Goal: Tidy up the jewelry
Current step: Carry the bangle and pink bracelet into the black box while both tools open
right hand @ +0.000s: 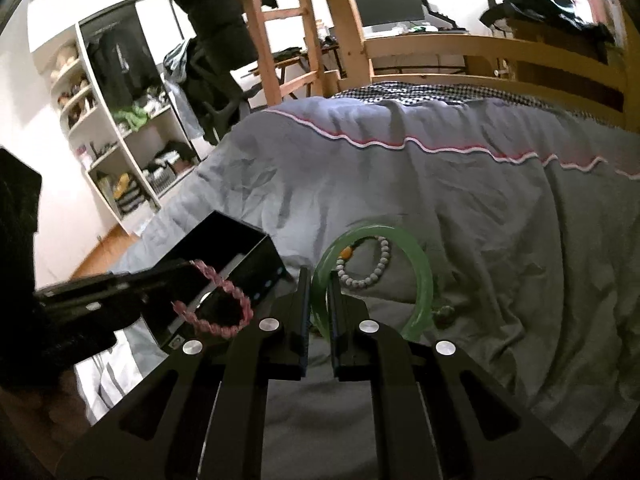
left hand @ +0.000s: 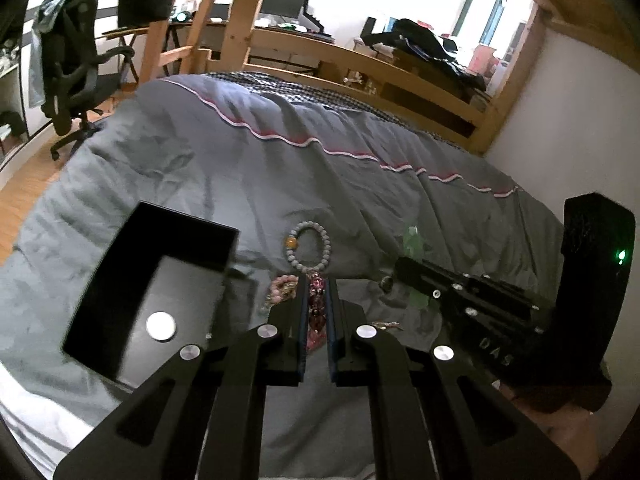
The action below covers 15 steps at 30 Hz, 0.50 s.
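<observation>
My left gripper (left hand: 316, 320) clamps the pink bracelet (right hand: 218, 300), my right gripper (right hand: 319, 304) the green bangle (right hand: 420, 276); I carry each level over the black box (left hand: 160, 280) before releasing.

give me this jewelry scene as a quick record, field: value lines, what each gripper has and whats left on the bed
surface: grey duvet
left gripper: shut on pink bead bracelet, raised in front of the box
right gripper: shut on green bangle
container: open black box, no jewelry visible inside
on bed: grey bead bracelet; small pink piece beside it
</observation>
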{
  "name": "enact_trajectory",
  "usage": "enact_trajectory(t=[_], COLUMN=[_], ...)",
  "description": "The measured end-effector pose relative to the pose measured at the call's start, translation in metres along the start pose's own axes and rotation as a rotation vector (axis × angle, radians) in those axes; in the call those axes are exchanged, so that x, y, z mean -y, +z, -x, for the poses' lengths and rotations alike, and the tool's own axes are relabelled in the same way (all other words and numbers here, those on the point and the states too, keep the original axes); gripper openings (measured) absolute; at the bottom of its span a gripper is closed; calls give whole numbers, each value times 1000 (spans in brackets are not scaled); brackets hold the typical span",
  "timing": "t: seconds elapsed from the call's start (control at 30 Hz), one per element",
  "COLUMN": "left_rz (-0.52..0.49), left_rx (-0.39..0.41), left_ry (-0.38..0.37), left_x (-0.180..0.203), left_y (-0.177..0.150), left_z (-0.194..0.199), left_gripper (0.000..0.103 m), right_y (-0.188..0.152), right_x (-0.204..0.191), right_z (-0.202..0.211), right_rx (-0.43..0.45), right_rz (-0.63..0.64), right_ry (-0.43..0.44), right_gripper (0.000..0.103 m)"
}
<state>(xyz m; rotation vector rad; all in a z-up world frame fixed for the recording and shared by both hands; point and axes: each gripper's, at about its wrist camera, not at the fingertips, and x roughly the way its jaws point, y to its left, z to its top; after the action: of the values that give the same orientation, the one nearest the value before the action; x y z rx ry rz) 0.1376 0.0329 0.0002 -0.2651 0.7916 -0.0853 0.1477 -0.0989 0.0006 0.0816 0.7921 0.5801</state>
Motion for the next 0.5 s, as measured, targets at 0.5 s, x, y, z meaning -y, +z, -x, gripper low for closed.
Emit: enact_trajectory(t=[0.5], left_rz=[130], left_rx=[43], left_ry=[106], left_x=[-64], left_y=[19], left_z=[38], left_gripper=[7], right_y=[31], right_x=[-93], right_z=[-27], right_rx=[-34], right_rz=[165], right_ry=[47], right_gripper=[9])
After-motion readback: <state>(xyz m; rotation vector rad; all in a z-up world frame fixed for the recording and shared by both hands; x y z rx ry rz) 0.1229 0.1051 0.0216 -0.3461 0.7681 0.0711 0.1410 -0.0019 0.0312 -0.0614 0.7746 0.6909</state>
